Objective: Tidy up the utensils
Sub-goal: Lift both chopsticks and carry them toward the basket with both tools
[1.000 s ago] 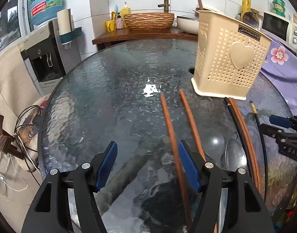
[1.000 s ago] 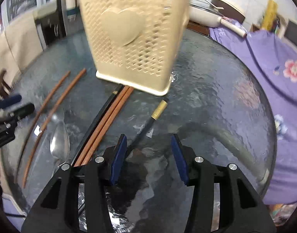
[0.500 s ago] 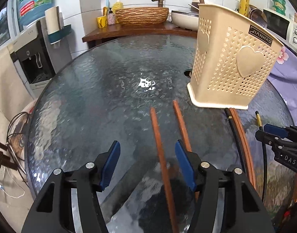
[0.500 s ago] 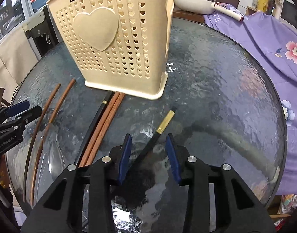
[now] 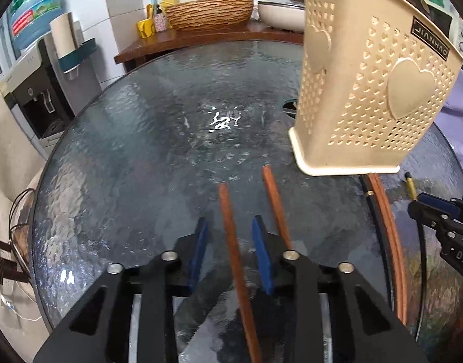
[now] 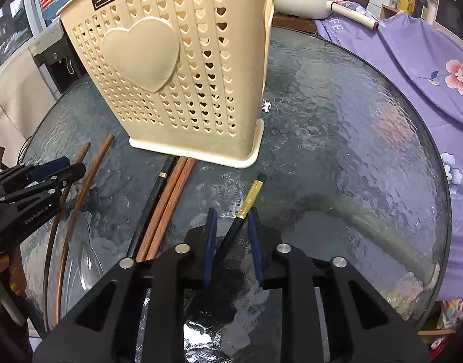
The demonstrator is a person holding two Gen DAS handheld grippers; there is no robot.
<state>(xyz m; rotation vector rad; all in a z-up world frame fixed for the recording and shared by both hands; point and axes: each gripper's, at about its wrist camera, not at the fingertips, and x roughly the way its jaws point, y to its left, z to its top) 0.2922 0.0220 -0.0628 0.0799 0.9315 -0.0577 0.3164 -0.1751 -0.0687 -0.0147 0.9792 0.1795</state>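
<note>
The basket (image 6: 183, 69) is cream with heart-shaped holes; the chopsticks (image 5: 231, 242) are reddish brown; the cloth (image 6: 419, 60) is purple, flowered.

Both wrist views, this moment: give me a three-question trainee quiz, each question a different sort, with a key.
1. True or false: the left gripper straddles a brown chopstick lying on the glass table.
2. Multiple choice: the black chopstick with the gold band between the right gripper fingers is (A) inside the holder, (B) lying on the table, pointing toward the holder, (C) resting on the purple cloth.
3. Fill in: the raised shape on the side of the cream utensil holder is a ____.

Key: 1 true; 2 B; 3 heart.
</note>
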